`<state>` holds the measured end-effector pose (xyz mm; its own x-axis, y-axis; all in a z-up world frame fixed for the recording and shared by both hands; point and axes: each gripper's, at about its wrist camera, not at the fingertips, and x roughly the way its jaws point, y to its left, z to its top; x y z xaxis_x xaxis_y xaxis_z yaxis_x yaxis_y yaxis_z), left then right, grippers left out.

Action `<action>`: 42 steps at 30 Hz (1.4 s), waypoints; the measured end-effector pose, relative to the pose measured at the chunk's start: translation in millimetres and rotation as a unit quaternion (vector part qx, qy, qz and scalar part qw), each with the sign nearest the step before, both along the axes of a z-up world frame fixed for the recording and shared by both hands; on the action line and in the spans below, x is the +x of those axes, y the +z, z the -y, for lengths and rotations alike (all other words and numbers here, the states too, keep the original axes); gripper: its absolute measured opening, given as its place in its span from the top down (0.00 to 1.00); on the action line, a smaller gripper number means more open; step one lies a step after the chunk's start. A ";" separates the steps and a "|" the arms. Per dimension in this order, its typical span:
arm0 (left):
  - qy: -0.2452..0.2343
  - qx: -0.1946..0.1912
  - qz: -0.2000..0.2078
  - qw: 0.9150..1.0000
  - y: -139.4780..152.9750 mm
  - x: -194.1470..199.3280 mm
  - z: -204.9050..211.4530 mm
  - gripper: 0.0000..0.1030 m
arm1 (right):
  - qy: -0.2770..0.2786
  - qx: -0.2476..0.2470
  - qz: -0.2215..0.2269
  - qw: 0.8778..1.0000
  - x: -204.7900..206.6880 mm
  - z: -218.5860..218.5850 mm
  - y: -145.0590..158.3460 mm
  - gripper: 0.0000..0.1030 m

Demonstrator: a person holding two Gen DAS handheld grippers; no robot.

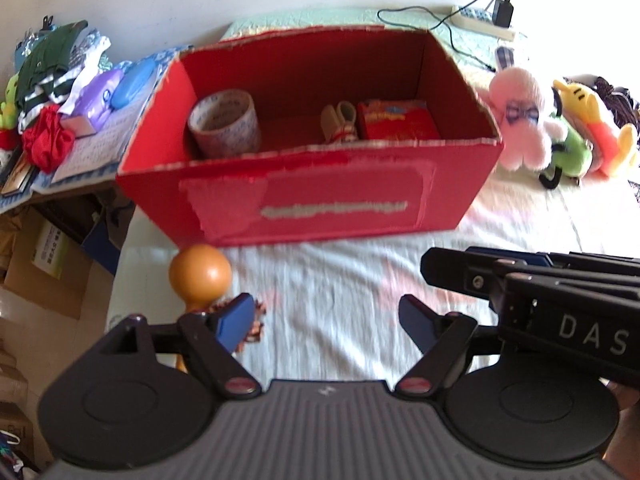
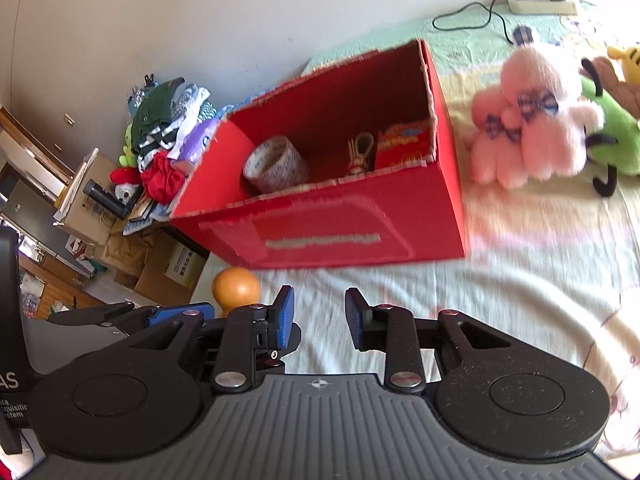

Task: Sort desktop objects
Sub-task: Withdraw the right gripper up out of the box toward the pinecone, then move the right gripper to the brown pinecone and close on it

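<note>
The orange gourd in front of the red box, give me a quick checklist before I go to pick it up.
1. Left gripper empty and open: ok, nothing sits between the blue pads.
2. Right gripper empty and open: ok.
3. Orange gourd-shaped wooden ornament within view: ok, it lies on the white sheet beside the left gripper's left finger, not between the fingers.
4. Gourd's lower part visible for a grasp: not ok, that finger hides it.
5. Room in the red cardboard box: ok, bare floor shows between the roll of clear tape and the small red packet.
6. Grippers apart from each other: cannot tell, they look very close.
</note>
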<state>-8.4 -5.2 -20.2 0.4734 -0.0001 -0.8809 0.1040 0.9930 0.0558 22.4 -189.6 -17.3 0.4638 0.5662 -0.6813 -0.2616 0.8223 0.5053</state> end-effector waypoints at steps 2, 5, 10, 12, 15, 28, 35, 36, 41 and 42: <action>0.002 0.000 -0.005 1.000 -4.4 -4.1 1.0 0.20 | 0.002 -0.001 -0.005 1.000 -4.0 0.5 -4.0 0.70; 0.004 -0.003 -0.015 1.000 -11.8 -10.5 1.0 0.19 | 0.005 0.000 -0.015 1.000 -9.3 0.8 -10.5 0.70; 0.005 -0.016 -0.021 1.000 -24.8 -25.7 -0.8 0.17 | 0.010 -0.001 -0.039 0.999 -15.2 2.4 -25.9 0.70; 0.008 -0.024 -0.026 0.999 -31.5 -31.6 -3.7 0.17 | 0.013 -0.003 -0.052 0.999 -17.8 1.5 -34.3 0.70; 0.011 -0.034 -0.035 0.999 -41.7 -39.3 -8.5 0.17 | 0.020 -0.007 -0.068 0.997 -20.1 -3.3 -43.8 0.70; 0.018 -0.060 -0.022 0.998 -47.1 -51.3 -59.2 0.17 | 0.044 -0.012 -0.088 0.995 -7.5 -39.2 -51.9 0.70; 0.012 -0.077 -0.013 0.997 -49.0 -42.5 -94.6 0.17 | 0.047 0.014 -0.101 0.994 8.4 -61.7 -51.0 0.59; 0.005 -0.080 -0.008 0.997 -48.3 -39.4 -97.0 0.17 | 0.046 0.020 -0.103 0.993 10.9 -63.5 -50.6 0.56; -0.046 -0.086 0.018 0.995 -44.7 -27.8 -99.0 0.16 | 0.032 0.061 -0.128 0.989 24.1 -71.1 -53.7 0.51; -0.057 -0.086 0.020 0.994 -46.0 -25.4 -98.7 0.16 | 0.028 0.070 -0.135 0.988 26.0 -71.9 -55.5 0.50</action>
